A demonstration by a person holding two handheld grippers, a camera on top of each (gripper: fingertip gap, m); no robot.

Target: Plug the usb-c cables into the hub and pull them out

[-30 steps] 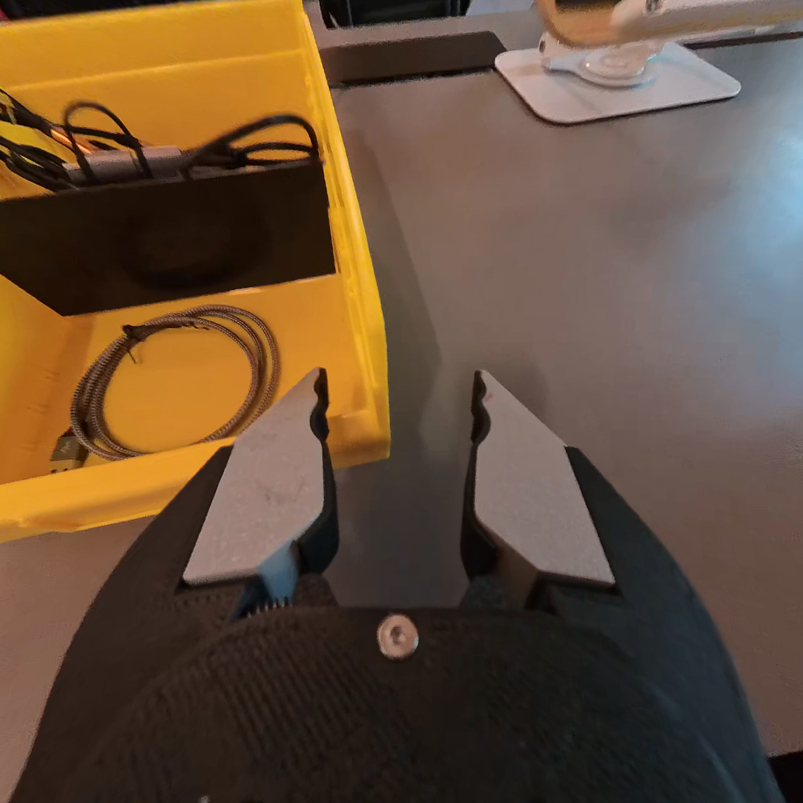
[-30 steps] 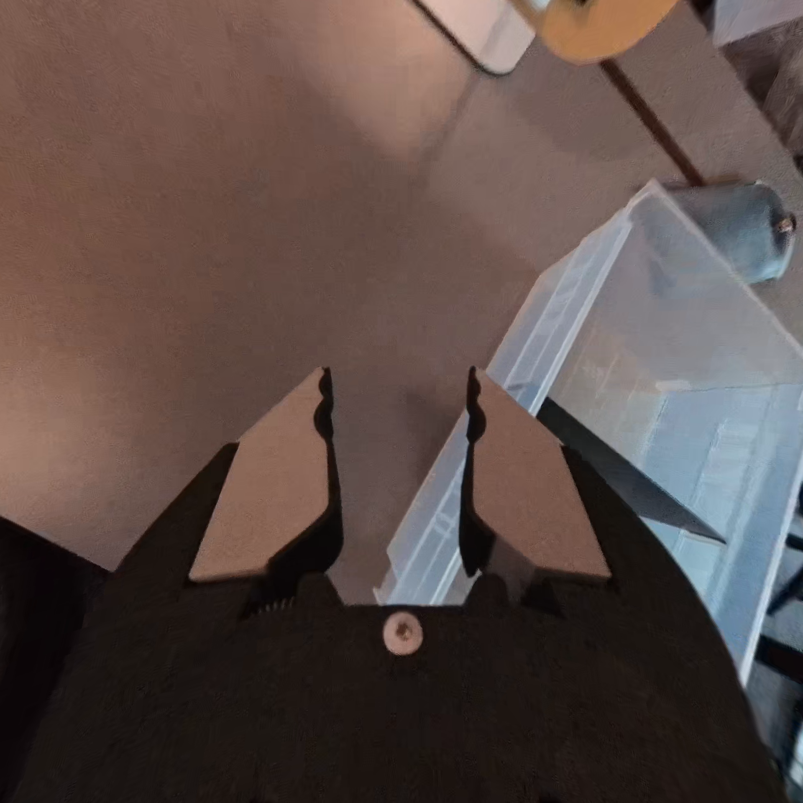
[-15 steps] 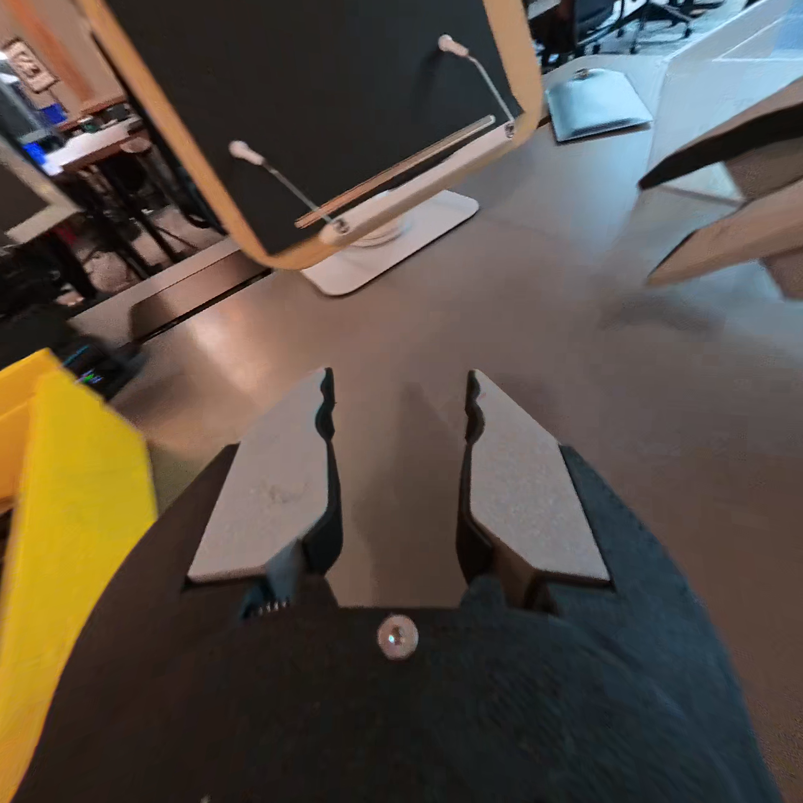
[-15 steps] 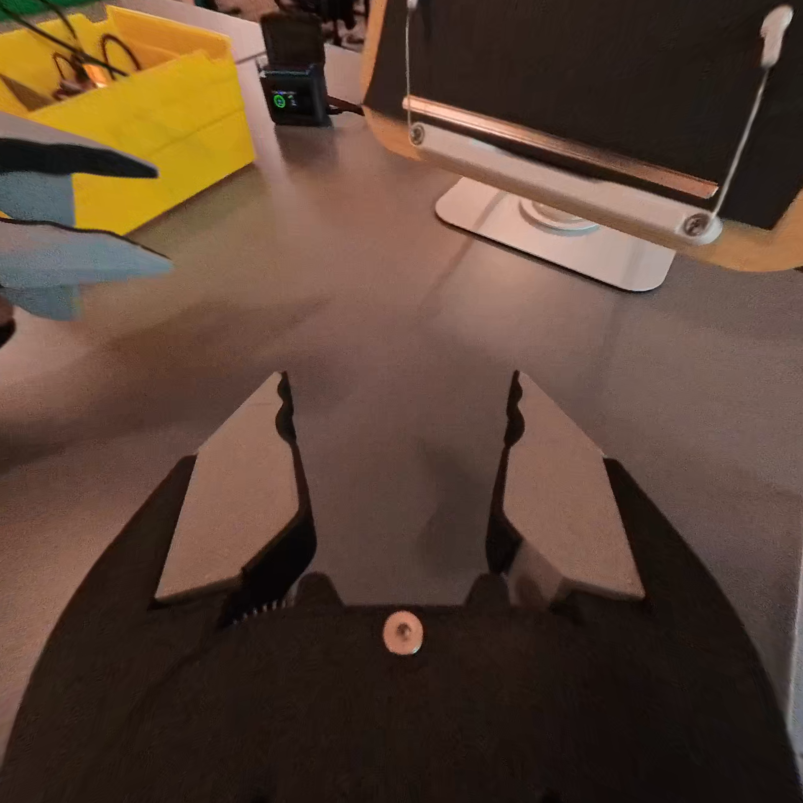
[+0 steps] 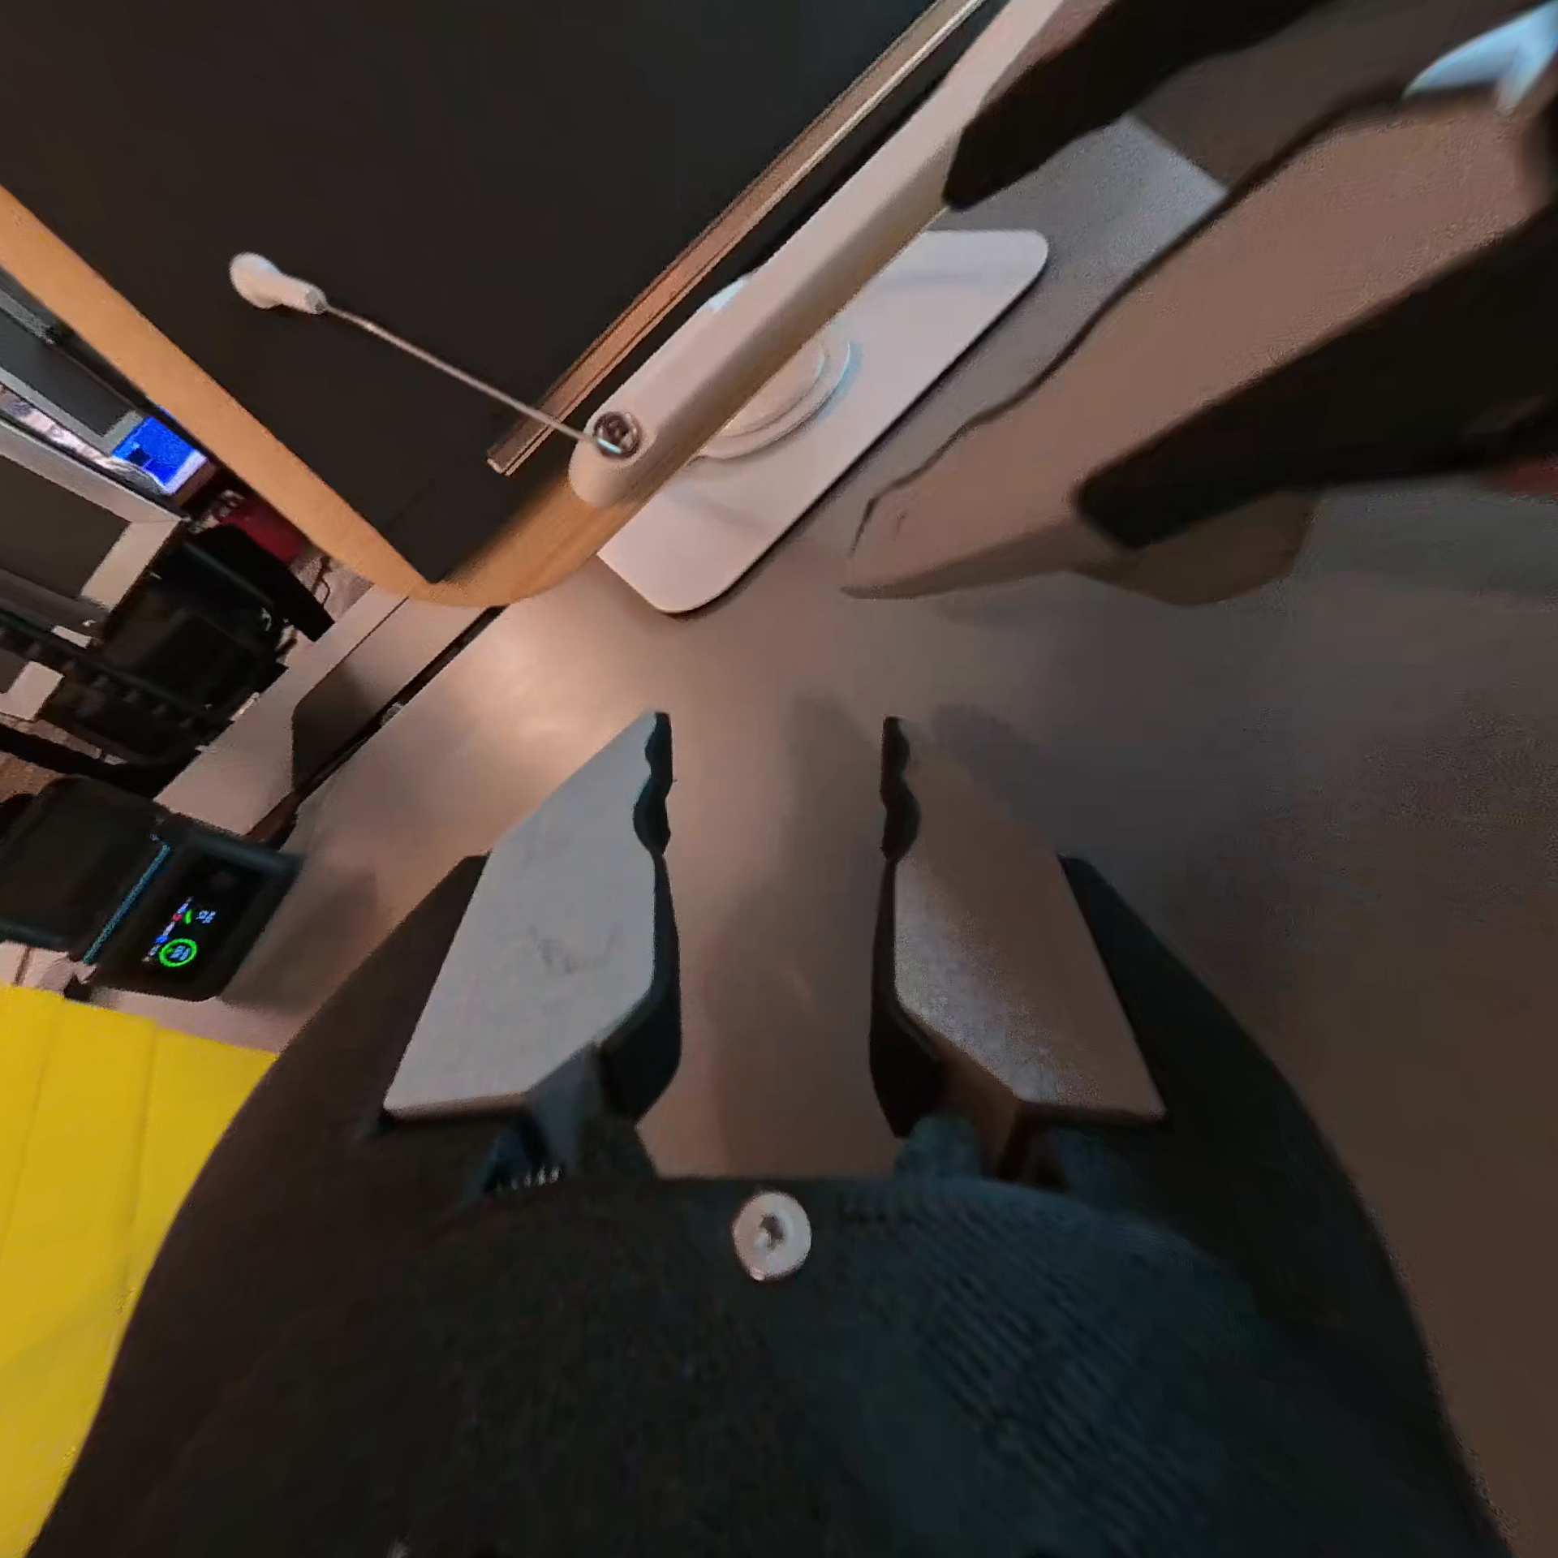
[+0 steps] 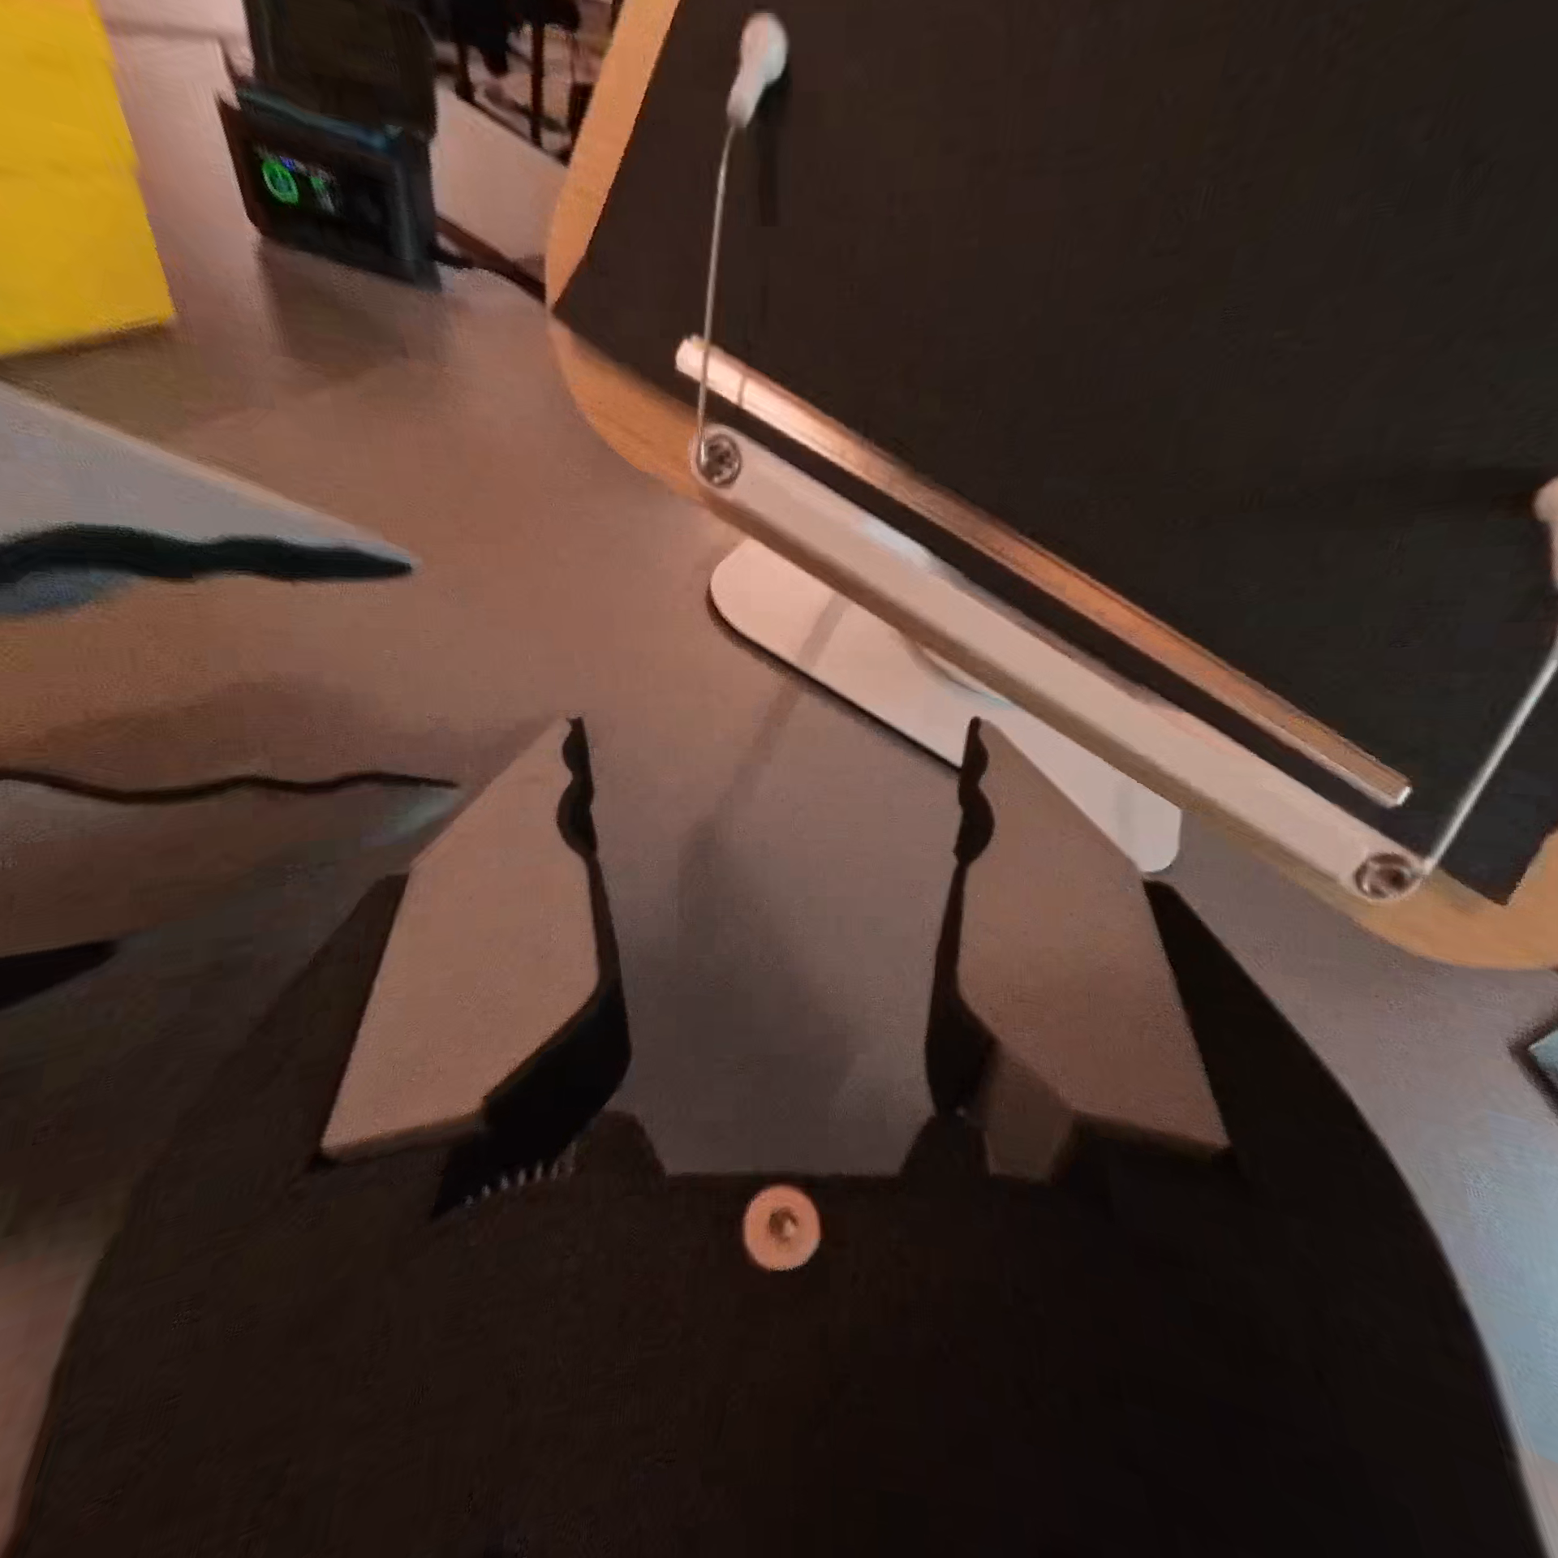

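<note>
Broad grey table [image 5: 1265,843] under both views, bare between the fingers. Next in size, a dark tilted screen [image 6: 1096,253] on a white stand [image 6: 885,666], filling 12 to 2 o'clock in the right wrist view and 10 to 12 o'clock in the left wrist view [image 5: 421,126]. Then a yellow bin, only a blurred corner showing: at 8 o'clock in the left wrist view [image 5: 93,1180], at 10 o'clock in the right wrist view [image 6: 59,169]. Just beyond that corner, a small black device with a lit green display [image 5: 181,936]. Left gripper [image 5: 776,733] empty, jaws parted with a moderate gap, pointing at bare table. Right gripper [image 6: 771,733] empty too, jaws spread somewhat wider, aimed at the foot of the stand. Each tool blurred in the other's view: the right one at 2 o'clock for the left camera, the left one at 9 o'clock for the right camera. No cables and no hub visible anywhere here; judging by the task, most likely down inside the yellow bin, so behind and to the left of both tools. Left gripper clearly the nearer to that bin. Long axis of cable or hub impossible to tell from these views. Nothing plugged, task apparently at its very start.
</note>
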